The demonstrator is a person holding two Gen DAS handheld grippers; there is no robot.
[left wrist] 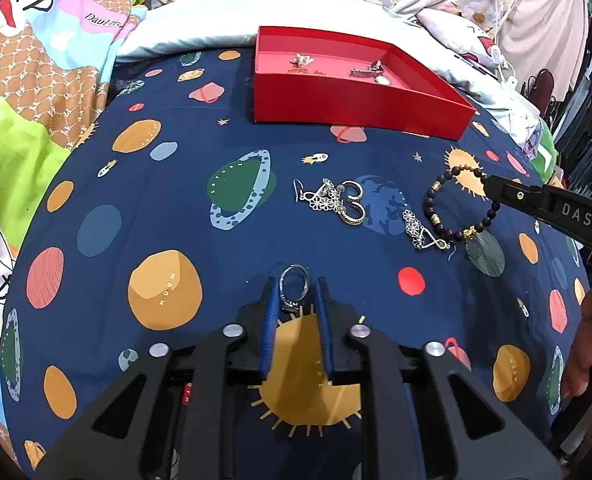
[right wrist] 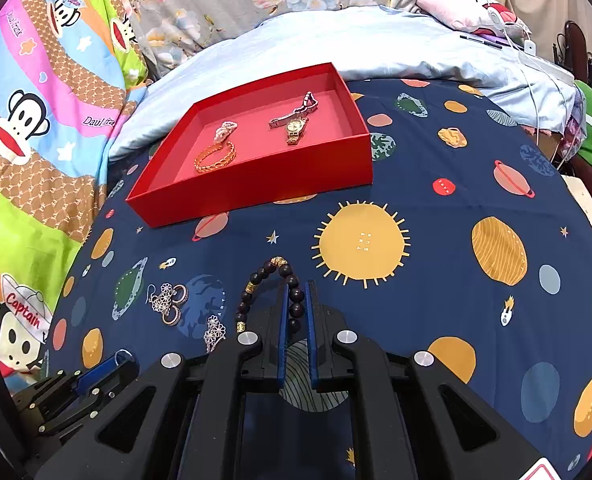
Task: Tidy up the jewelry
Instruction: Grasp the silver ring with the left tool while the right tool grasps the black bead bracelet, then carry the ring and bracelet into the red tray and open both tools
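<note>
The red tray (right wrist: 255,184) on the bed's space-print cover (right wrist: 436,184) is already holding a watch (right wrist: 293,124), a gold bangle (right wrist: 215,158) and a pale beaded piece (right wrist: 224,131). The right claw (right wrist: 296,304) is closing narrowly around the dark bead bracelet (right wrist: 269,280), which appears gripped, while the left claw (left wrist: 294,292) is pinching a silver ring (left wrist: 293,280) between half-closed fingers. Judged roughly half done, with earrings (left wrist: 332,200) lying loose on the cover, well apart from the tray.

A silver ring (left wrist: 293,286) stands upright between the blue pads of the left claw (left wrist: 296,300), near the bed's front edge. The dark beaded bracelet (right wrist: 273,292) with gold spacers lies on the bedspread, one side between the right claw's (right wrist: 296,300) pads. Silver floral earrings (left wrist: 330,198) lie mid-bed. The red tray (right wrist: 255,176), toward the far edge, holds a gold watch (right wrist: 296,126) and an orange bangle (right wrist: 215,158).
</note>
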